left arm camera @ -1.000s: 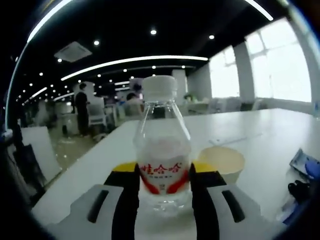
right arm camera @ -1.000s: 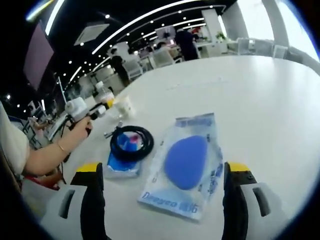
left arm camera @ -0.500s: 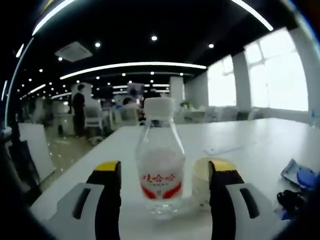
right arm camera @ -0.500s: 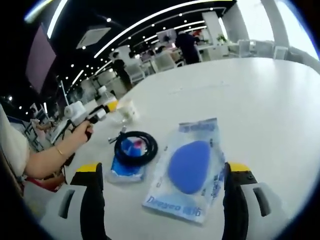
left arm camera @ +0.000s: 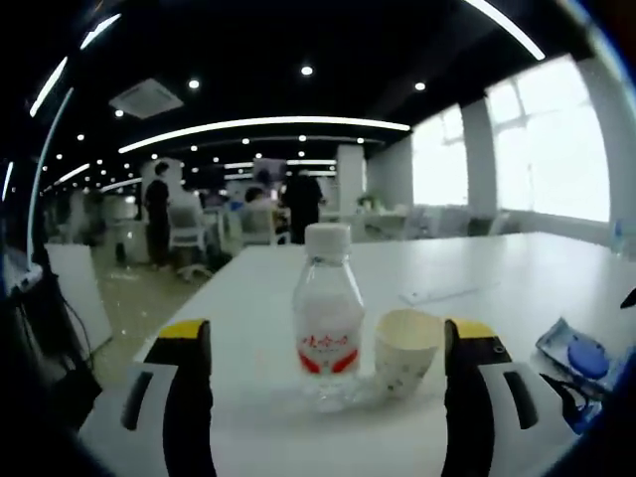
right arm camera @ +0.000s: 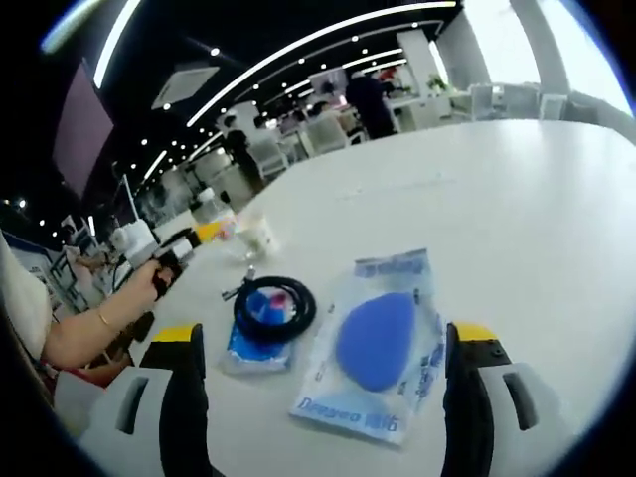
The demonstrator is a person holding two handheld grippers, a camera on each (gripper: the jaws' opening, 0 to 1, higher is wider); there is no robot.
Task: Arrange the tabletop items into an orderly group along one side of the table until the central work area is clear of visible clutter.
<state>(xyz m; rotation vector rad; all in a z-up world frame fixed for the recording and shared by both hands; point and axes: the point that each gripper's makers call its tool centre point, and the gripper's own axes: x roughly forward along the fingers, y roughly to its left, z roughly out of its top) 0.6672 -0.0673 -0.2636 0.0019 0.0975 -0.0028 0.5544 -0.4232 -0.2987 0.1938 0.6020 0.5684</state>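
A clear water bottle (left arm camera: 326, 308) with a white cap and red label stands upright on the white table (left arm camera: 268, 417). A pale paper cup (left arm camera: 405, 350) stands close beside it. My left gripper (left arm camera: 326, 340) is open, its jaws wide apart and short of the bottle. My right gripper (right arm camera: 326, 343) is open over a clear packet with a blue sponge (right arm camera: 383, 343). Left of that packet, a black cable coil (right arm camera: 273, 308) rests on a small blue packet (right arm camera: 254, 348). Farther off stand the bottle (right arm camera: 211, 211) and cup (right arm camera: 253, 234), with the left gripper (right arm camera: 149, 270) in a hand.
The table (right arm camera: 517, 199) stretches wide and bare beyond the packets. Its near-left edge (left arm camera: 129, 368) drops to the floor. The blue packets (left arm camera: 574, 360) lie at the right of the left gripper view. Chairs and people (left arm camera: 159, 214) stand far behind in the office.
My left gripper has opened, let go of the bottle and drawn back from it; the bottle stays standing by the cup. The right gripper has stayed open over the packets.
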